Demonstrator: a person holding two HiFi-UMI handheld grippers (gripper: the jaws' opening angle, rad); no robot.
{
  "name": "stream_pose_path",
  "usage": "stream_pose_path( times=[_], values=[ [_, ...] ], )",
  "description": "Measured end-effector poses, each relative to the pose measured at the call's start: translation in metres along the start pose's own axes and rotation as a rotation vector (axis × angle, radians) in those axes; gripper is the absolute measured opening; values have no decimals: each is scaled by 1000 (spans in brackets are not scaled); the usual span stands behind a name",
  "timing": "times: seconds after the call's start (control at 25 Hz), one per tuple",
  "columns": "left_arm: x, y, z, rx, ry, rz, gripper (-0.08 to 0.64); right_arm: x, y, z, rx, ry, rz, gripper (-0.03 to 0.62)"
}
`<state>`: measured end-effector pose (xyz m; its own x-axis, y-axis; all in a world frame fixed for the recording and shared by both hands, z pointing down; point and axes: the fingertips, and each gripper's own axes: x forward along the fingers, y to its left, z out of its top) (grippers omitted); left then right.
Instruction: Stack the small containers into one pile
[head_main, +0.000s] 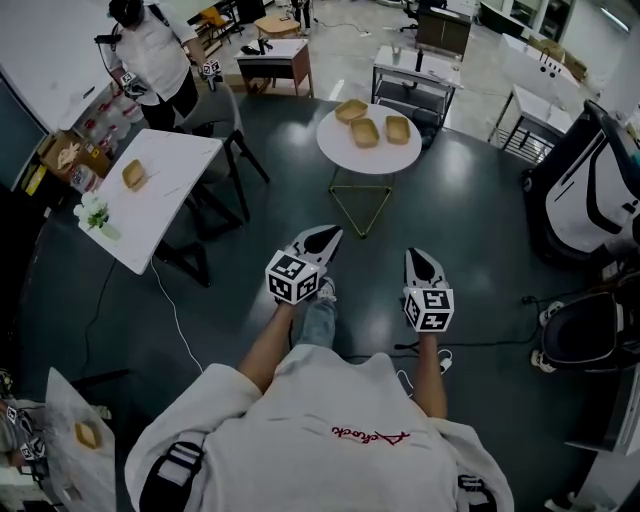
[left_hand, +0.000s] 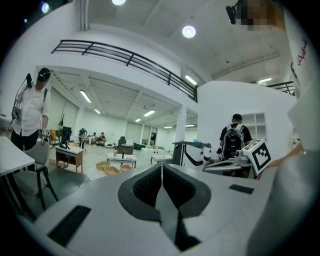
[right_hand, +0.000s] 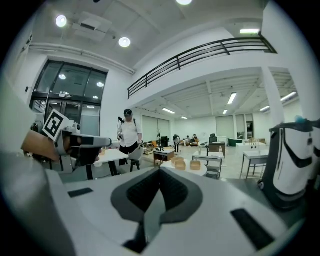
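Observation:
Three shallow tan containers (head_main: 351, 110), (head_main: 364, 132), (head_main: 398, 128) lie side by side, unstacked, on a round white table (head_main: 335, 150) some way ahead of me. In the left gripper view the containers (left_hand: 111, 170) show small above the jaws, and in the right gripper view the containers (right_hand: 180, 164) sit far off over the jaws. My left gripper (head_main: 328, 233) (left_hand: 161, 170) is shut and empty, held in the air short of the table. My right gripper (head_main: 415, 256) (right_hand: 160, 172) is beside it, also shut with nothing between its jaws.
A white rectangular table (head_main: 175, 200) at the left carries another tan container (head_main: 133, 175) and a small plant (head_main: 95, 214). A chair (head_main: 228, 125) and a person (head_main: 155, 55) stand behind it. A large white machine (head_main: 598, 195) is at the right. Cables (head_main: 170, 310) cross the dark floor.

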<state>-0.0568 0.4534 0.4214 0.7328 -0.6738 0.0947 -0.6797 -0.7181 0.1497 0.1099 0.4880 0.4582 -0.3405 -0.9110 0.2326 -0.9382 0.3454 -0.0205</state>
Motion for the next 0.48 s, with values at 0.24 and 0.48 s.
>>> stream_pose_path(
  times=[0.24, 0.48],
  values=[
    [21, 29, 2, -4, -5, 6, 18, 33, -9, 4, -9, 2, -2, 20],
    [54, 58, 8, -9, -10, -6, 18, 66, -33, 11, -8, 9, -30, 20]
  ],
)
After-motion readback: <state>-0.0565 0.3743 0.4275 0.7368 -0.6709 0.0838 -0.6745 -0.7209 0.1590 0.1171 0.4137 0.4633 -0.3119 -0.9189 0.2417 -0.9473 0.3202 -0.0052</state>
